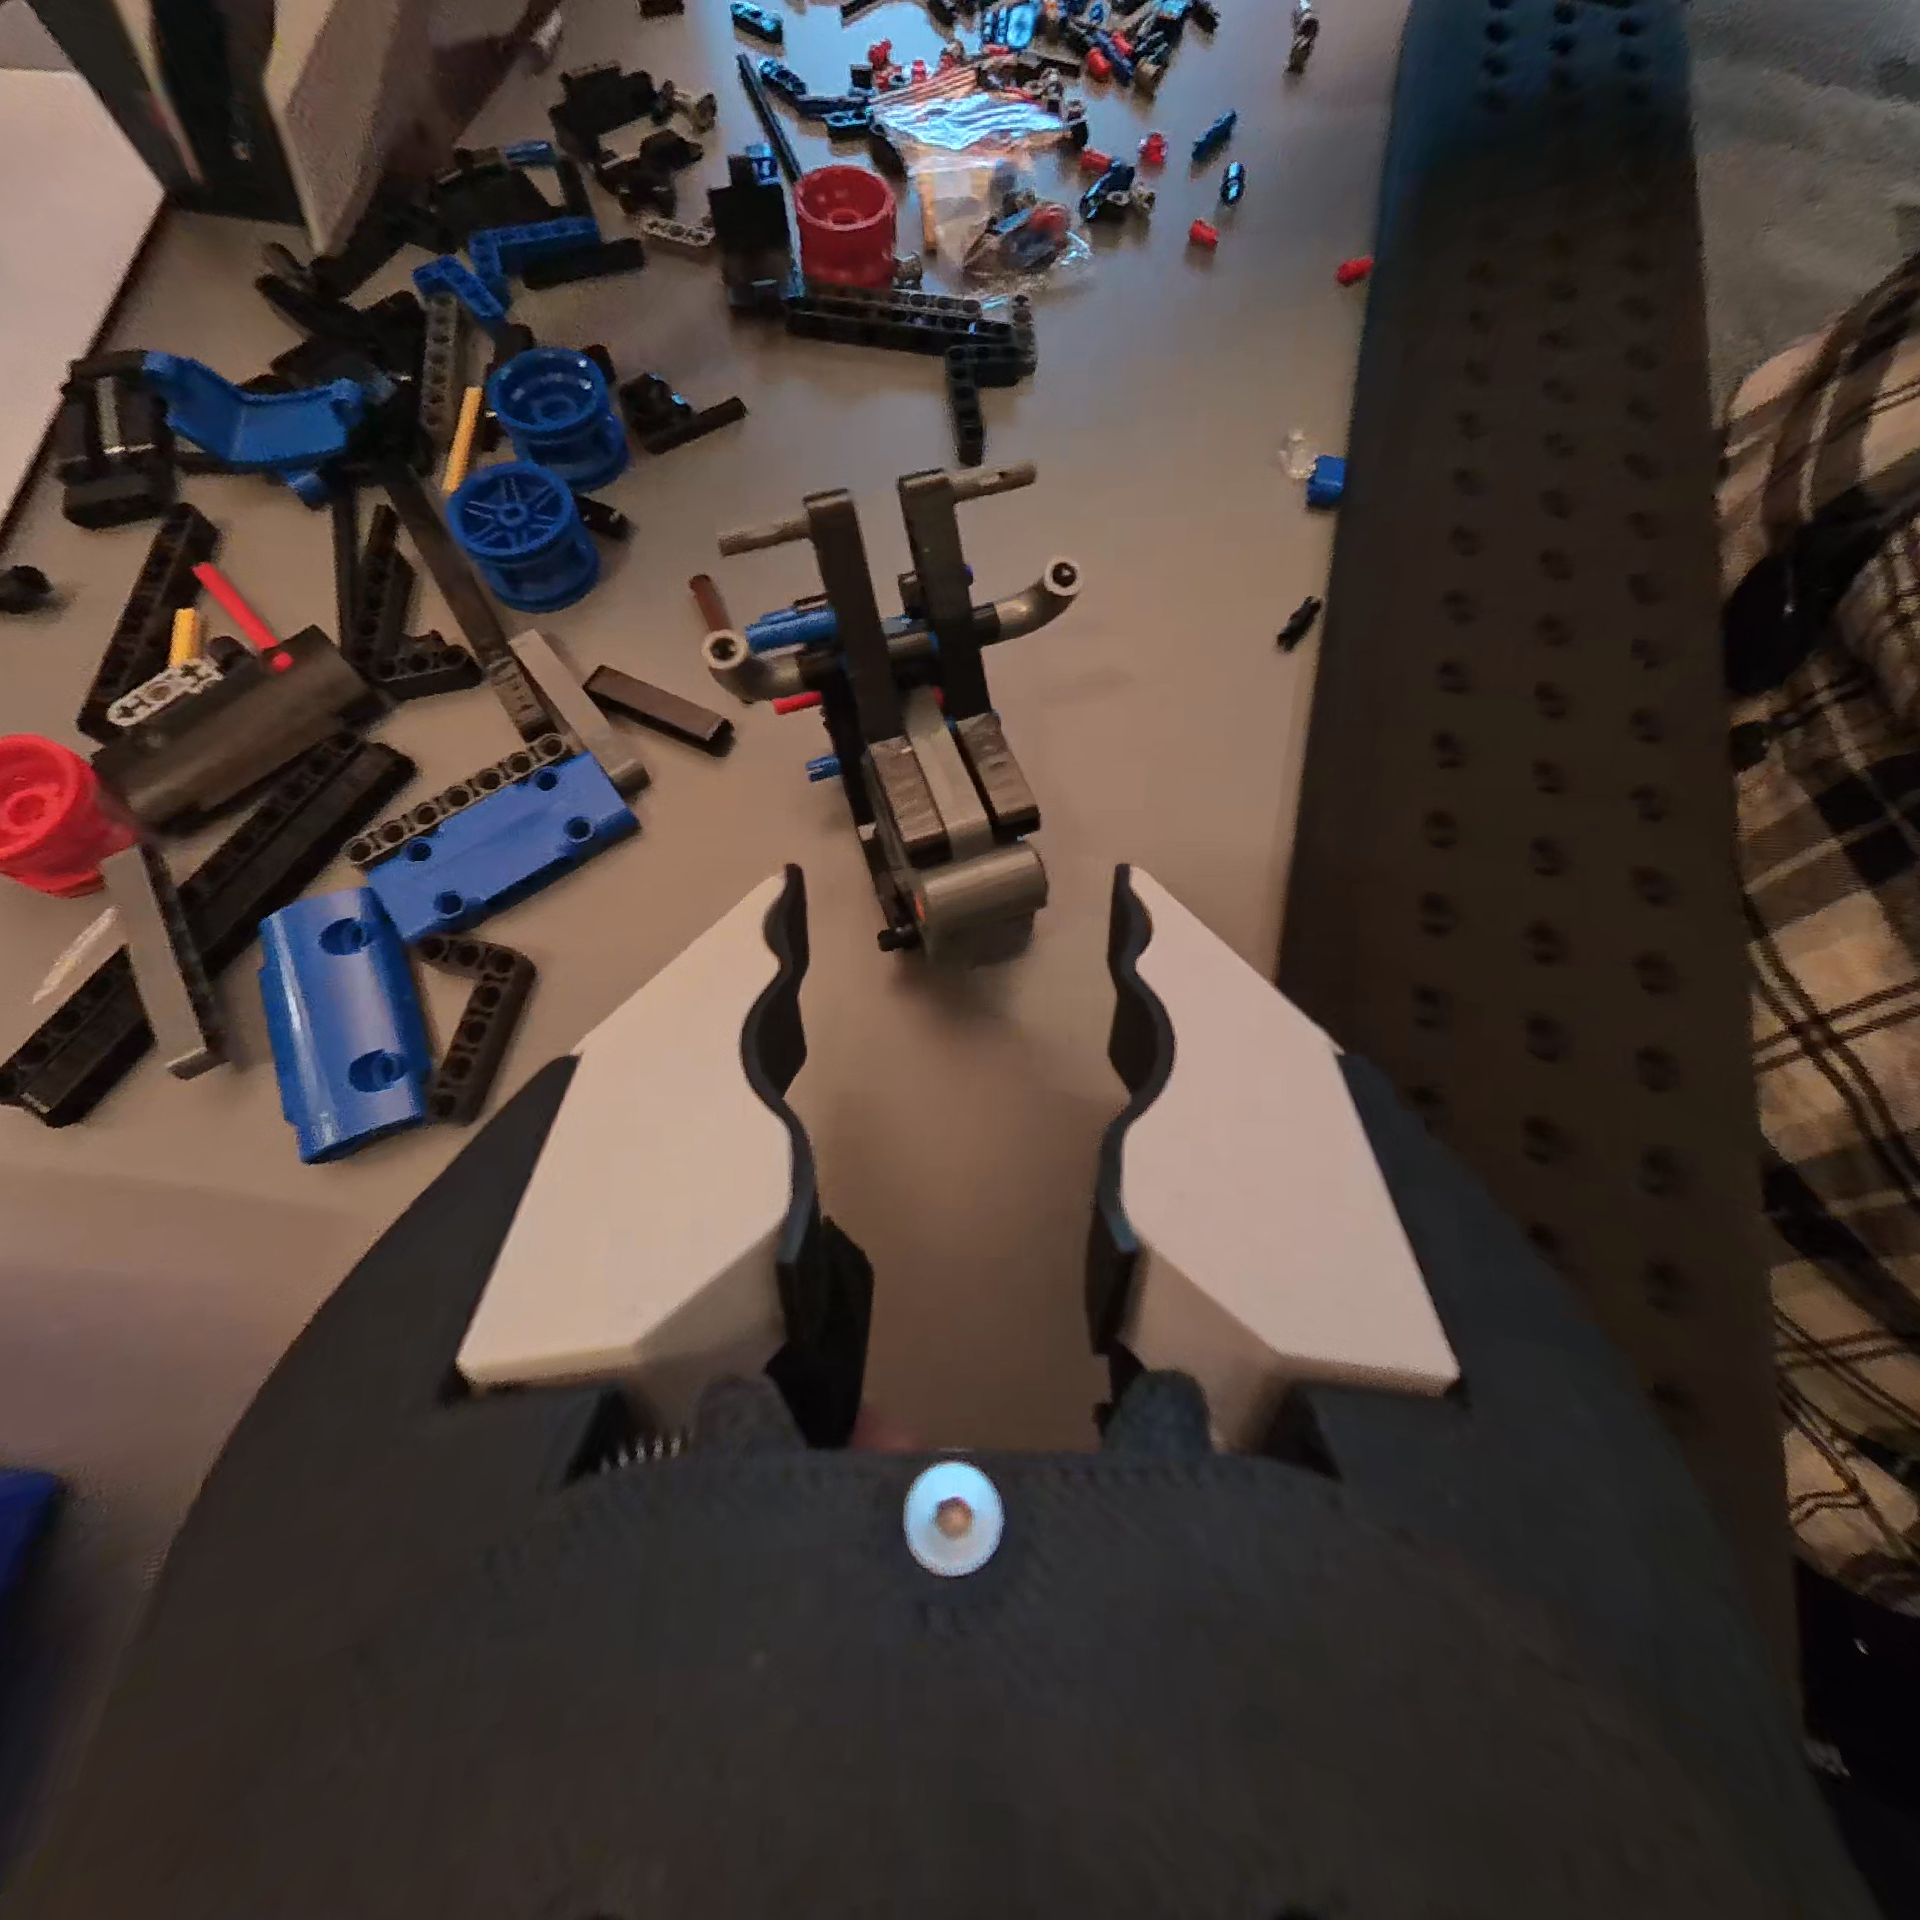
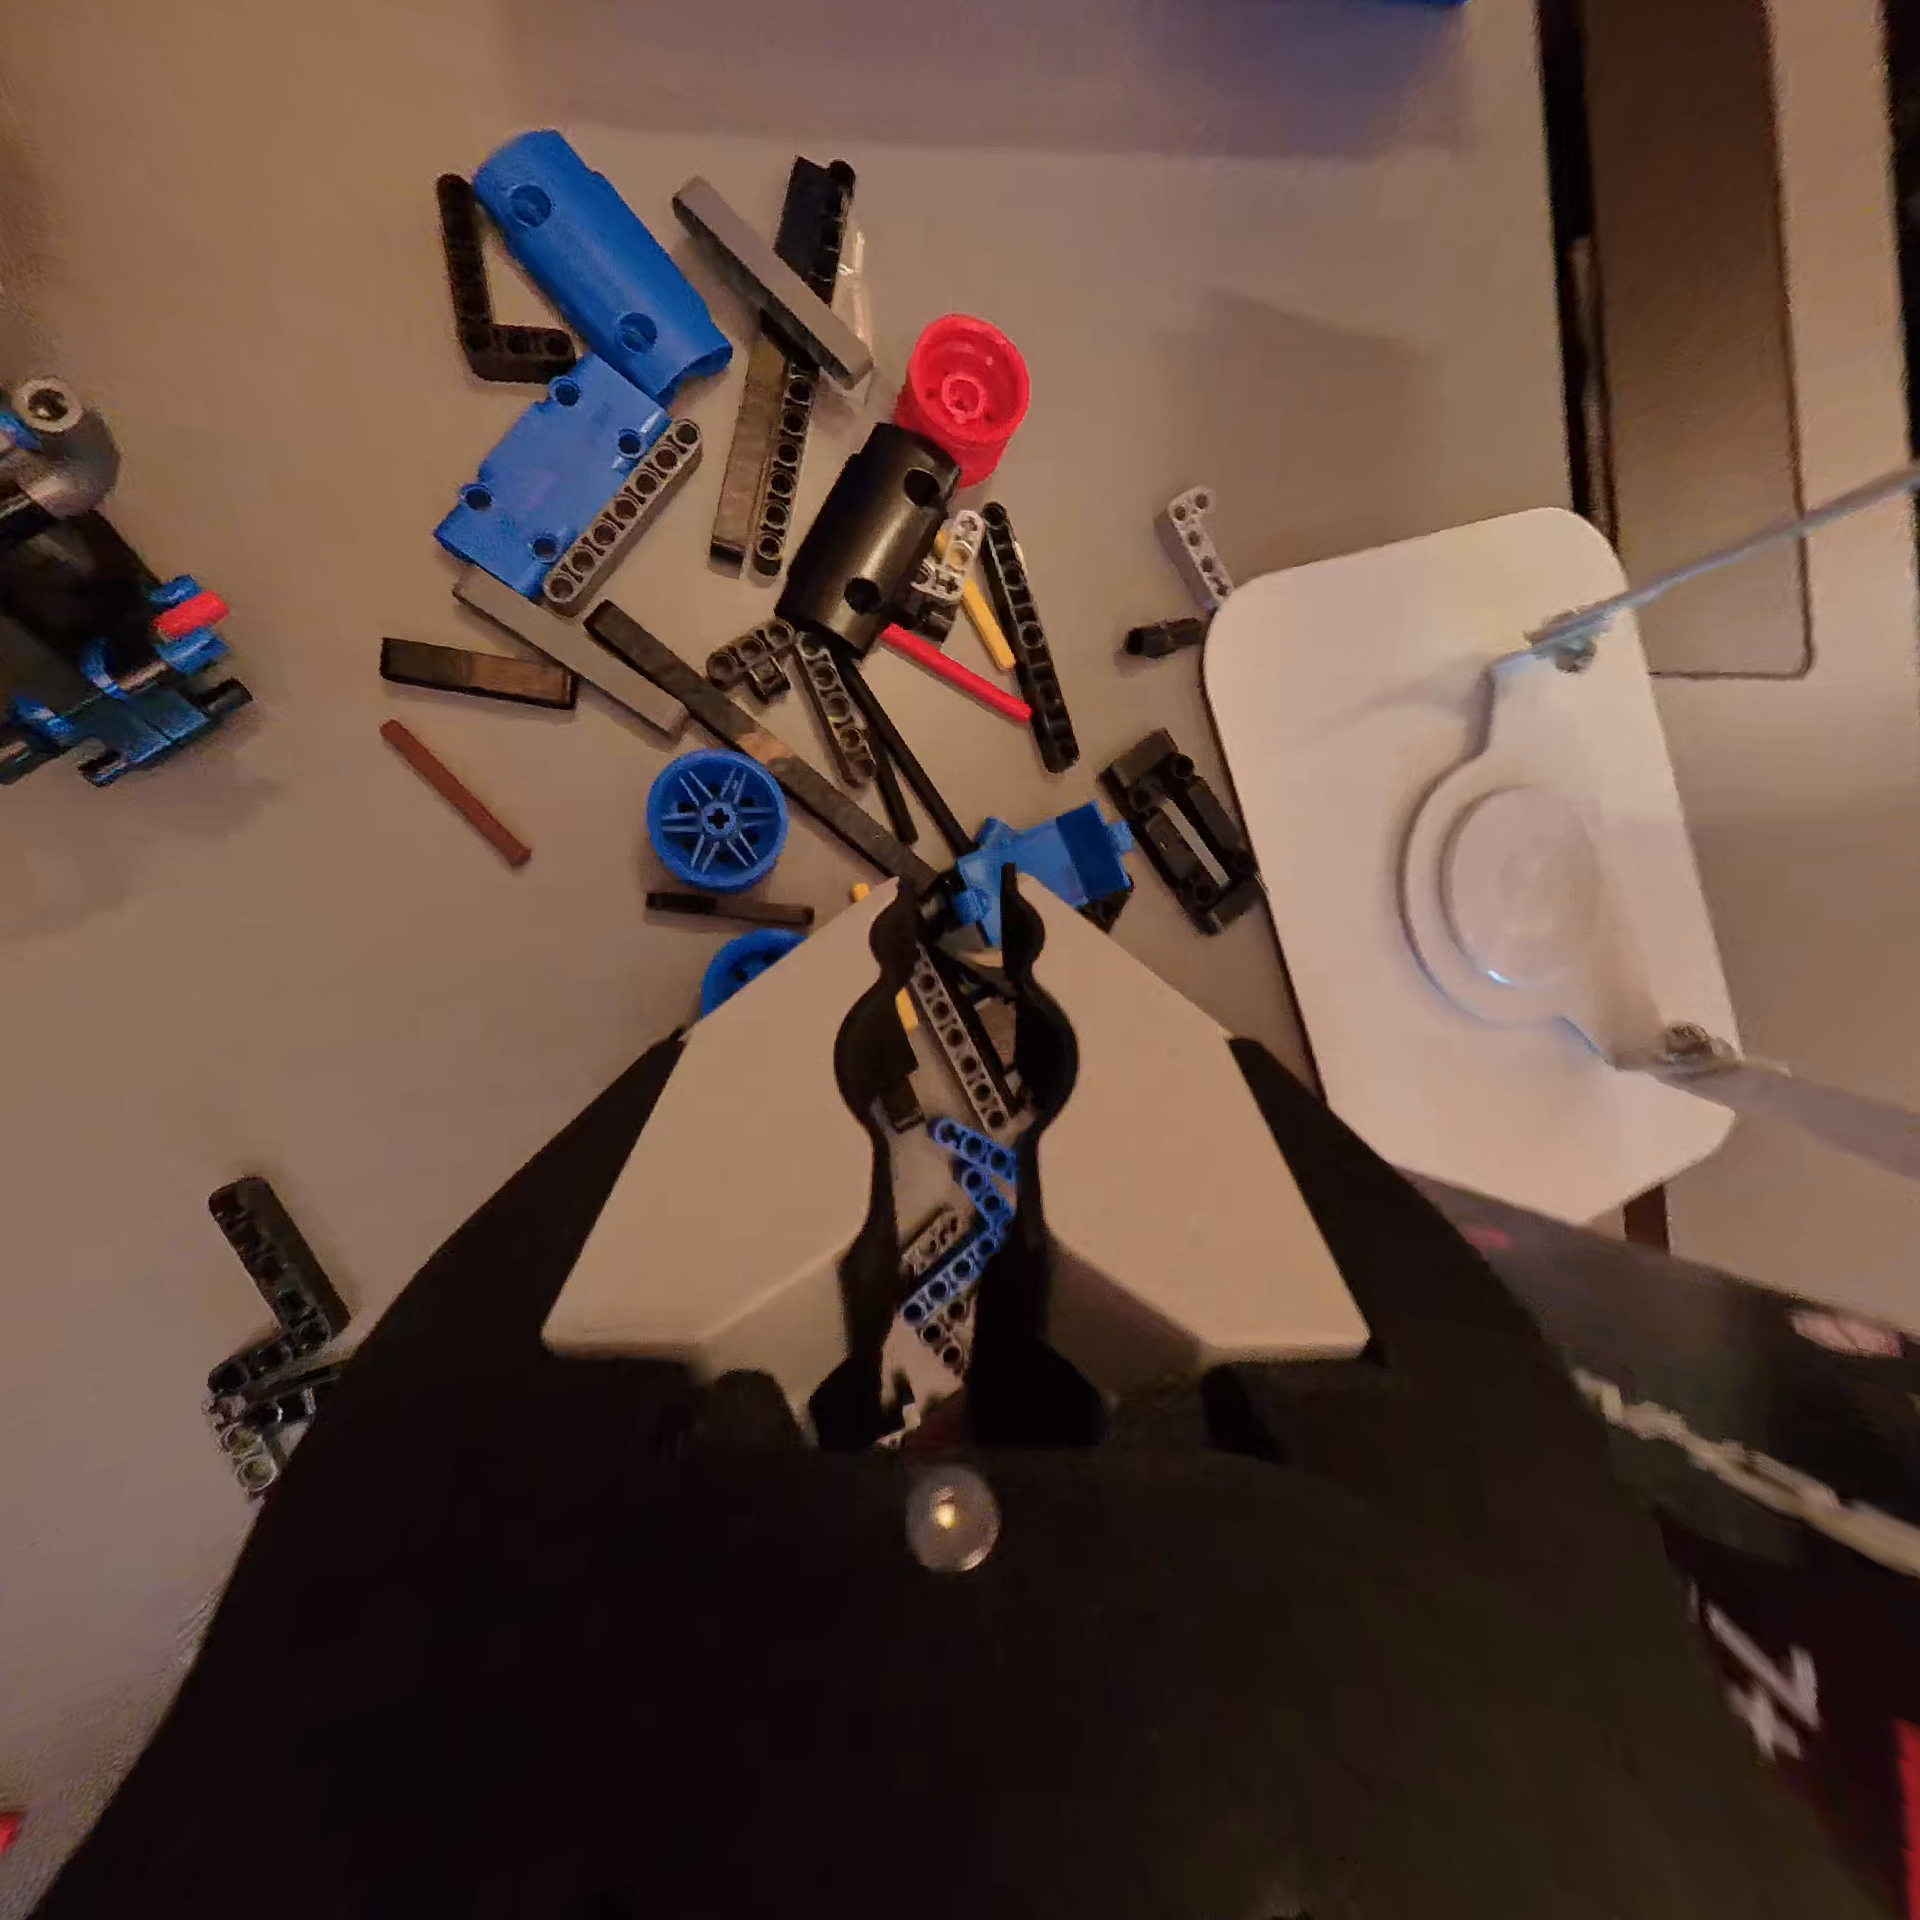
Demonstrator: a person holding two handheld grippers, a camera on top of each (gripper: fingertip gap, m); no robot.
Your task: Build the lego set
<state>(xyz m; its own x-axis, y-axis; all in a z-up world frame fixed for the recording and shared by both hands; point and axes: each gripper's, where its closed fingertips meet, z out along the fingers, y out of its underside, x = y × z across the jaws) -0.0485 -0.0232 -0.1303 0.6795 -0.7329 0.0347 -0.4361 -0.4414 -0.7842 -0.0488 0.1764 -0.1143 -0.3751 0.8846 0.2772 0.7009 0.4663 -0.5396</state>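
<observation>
The left gripper hangs open and empty above the table, just short of the half-built black and grey lego model standing in front of it. The right gripper is over the loose pile, its jaws nearly together at the tips, next to a blue piece (whether it pinches anything I cannot tell). A blue wheel lies nearby.

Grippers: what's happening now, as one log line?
left gripper: open, empty, facing grey-black assembly | right gripper: nearly shut, tips at blue piece, grip unclear
</observation>
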